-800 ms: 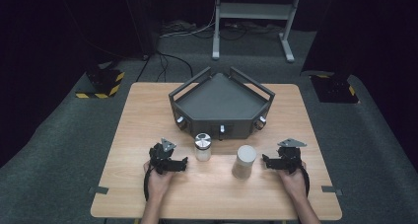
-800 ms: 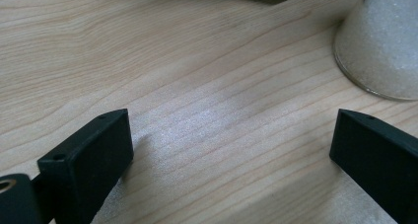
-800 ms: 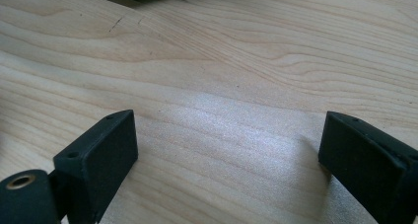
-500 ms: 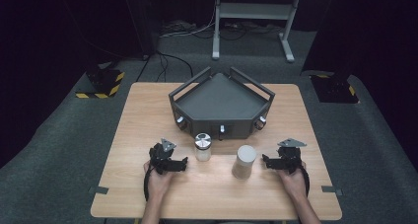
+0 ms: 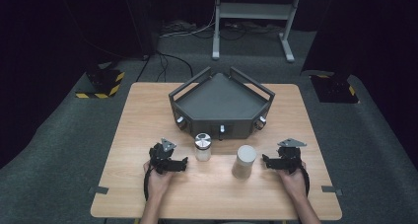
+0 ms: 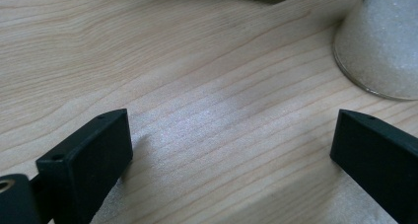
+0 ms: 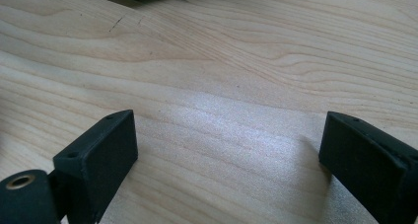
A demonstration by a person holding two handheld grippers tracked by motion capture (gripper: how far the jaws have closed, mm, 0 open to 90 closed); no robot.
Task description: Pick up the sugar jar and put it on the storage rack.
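Pale wooden table (image 5: 148, 115) on grey carpet, dark room beyond. Left gripper (image 5: 178, 163) and right gripper (image 5: 268, 161) both spread, empty. White cylinder (image 6: 382, 46) cut off at frame edge.

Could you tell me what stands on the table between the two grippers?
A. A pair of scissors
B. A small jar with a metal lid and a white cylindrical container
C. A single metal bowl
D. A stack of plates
B: in the high view the jar with a metal lid and the white cylindrical container stand side by side between the left gripper and the right gripper.
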